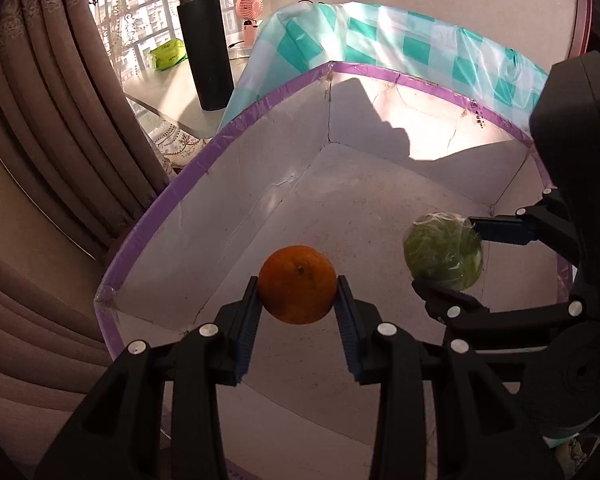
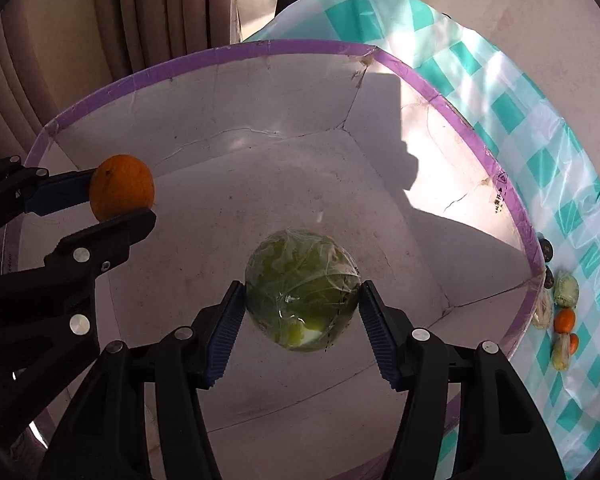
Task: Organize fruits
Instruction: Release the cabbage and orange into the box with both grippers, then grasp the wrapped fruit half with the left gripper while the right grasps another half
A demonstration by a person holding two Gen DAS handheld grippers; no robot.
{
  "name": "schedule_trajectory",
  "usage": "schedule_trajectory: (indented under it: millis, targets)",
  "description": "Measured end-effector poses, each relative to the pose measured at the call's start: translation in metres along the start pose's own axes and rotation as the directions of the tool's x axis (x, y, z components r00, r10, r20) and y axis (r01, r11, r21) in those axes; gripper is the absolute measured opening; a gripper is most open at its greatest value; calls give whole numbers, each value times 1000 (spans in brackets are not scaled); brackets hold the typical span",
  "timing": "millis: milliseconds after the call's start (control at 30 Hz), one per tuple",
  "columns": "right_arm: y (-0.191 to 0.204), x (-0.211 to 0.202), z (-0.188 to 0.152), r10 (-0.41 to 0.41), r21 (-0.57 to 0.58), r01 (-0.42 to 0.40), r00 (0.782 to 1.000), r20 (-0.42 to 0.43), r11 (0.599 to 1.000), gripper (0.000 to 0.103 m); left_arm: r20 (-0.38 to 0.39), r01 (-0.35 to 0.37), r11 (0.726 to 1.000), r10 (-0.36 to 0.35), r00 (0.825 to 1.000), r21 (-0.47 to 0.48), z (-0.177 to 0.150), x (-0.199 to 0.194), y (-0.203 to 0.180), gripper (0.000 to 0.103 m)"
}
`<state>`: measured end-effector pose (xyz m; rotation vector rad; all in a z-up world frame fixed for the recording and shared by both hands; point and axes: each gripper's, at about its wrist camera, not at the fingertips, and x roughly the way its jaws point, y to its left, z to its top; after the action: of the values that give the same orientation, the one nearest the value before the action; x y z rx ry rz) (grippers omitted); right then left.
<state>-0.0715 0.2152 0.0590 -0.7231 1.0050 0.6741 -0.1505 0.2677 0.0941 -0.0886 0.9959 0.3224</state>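
My left gripper (image 1: 298,294) is shut on an orange (image 1: 297,283) and holds it above the inside of a white box with a purple rim (image 1: 236,128). My right gripper (image 2: 302,300) is shut on a green plastic-wrapped fruit (image 2: 302,289) and holds it over the same box (image 2: 204,62). The right gripper (image 1: 446,254) with the green fruit (image 1: 443,256) shows at the right of the left wrist view. The left gripper (image 2: 120,200) with the orange (image 2: 122,186) shows at the left of the right wrist view. The box floor below holds nothing.
The box stands on a teal-checked tablecloth (image 2: 540,160). Several more fruits (image 2: 565,320) lie on the cloth right of the box. A black flask (image 1: 206,48), a pink fan (image 1: 249,16) and a green packet (image 1: 168,54) stand on a far table. Curtains (image 1: 40,160) hang at the left.
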Motion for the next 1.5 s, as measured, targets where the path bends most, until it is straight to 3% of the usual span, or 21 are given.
schedule_trajectory:
  millis: [100, 167, 267, 367, 500, 533, 600, 667, 700, 800, 867, 900, 967, 1033, 1100, 1200, 1300, 1367, 1433, 1500]
  targets:
    - [8, 22, 2, -32, -53, 27, 995, -93, 998, 58, -91, -40, 998, 44, 995, 50, 2, 20, 0, 38]
    - [7, 24, 4, -10, -43, 5, 994, -108, 999, 58, -113, -26, 998, 32, 993, 54, 1, 24, 2, 39]
    - [5, 24, 2, -22, -41, 17, 992, -124, 999, 62, -117, -62, 996, 69, 991, 59, 0, 23, 6, 63]
    - [5, 22, -2, -12, -37, 8, 994, -111, 999, 65, -110, -49, 998, 53, 993, 42, 0, 23, 11, 64]
    - [2, 8, -10, -28, -21, 27, 999, -21, 999, 75, -60, -4, 1000, 4, 998, 6, -2, 16, 17, 65]
    - [-3, 2, -11, -42, 0, 42, 999, 25, 999, 79, -39, 10, 1000, -10, 999, -13, -4, 11, 20, 65]
    - [-9, -21, -21, -58, 47, 50, 985, 165, 998, 79, 57, 11, 997, -7, 998, -78, -4, -6, 28, 75]
    - [-17, -52, -32, -60, 96, 29, 938, 342, 995, 82, 205, 34, 990, -5, 979, -136, -9, -32, 35, 93]
    - [-23, -70, -35, -66, 122, 15, 901, 428, 992, 86, 286, 54, 985, -5, 958, -162, -11, -47, 38, 98]
    - [-43, -116, -61, -97, 185, -27, 771, 629, 982, 86, 485, 116, 971, -1, 874, -207, -23, -90, 38, 101]
    - [-59, -134, -82, -153, 235, -24, 693, 705, 972, 86, 575, 158, 969, -21, 818, -190, -30, -115, 30, 101]
    - [-66, -138, -91, -187, 264, -17, 664, 725, 964, 86, 606, 176, 970, -39, 795, -169, -32, -122, 23, 101]
    - [-85, -143, -114, -252, 330, -3, 641, 725, 944, 86, 641, 193, 973, -70, 765, -125, -31, -137, 1, 101]
    - [-108, -138, -133, -298, 387, 16, 667, 683, 922, 86, 665, 206, 977, -115, 738, -60, -32, -147, -27, 101]
    - [-133, -121, -152, -345, 455, 43, 716, 606, 890, 86, 678, 217, 976, -173, 715, 20, -33, -151, -64, 101]
    - [-179, -86, -192, -416, 598, 71, 782, 463, 799, 86, 657, 219, 964, -262, 707, 148, -36, -147, -125, 101]
    - [-229, -61, -240, -449, 736, 48, 818, 358, 675, 87, 588, 229, 930, -360, 725, 288, -42, -125, -193, 101]
    - [-257, -48, -270, -473, 804, 51, 829, 296, 592, 87, 516, 258, 903, -411, 751, 343, -43, -100, -230, 101]
    - [-279, -36, -289, -499, 838, 85, 834, 236, 539, 87, 419, 327, 873, -465, 780, 362, -40, -66, -260, 101]
    - [-298, -23, -298, -506, 852, 111, 840, 195, 512, 87, 329, 382, 866, -481, 813, 323, -33, -27, -283, 101]
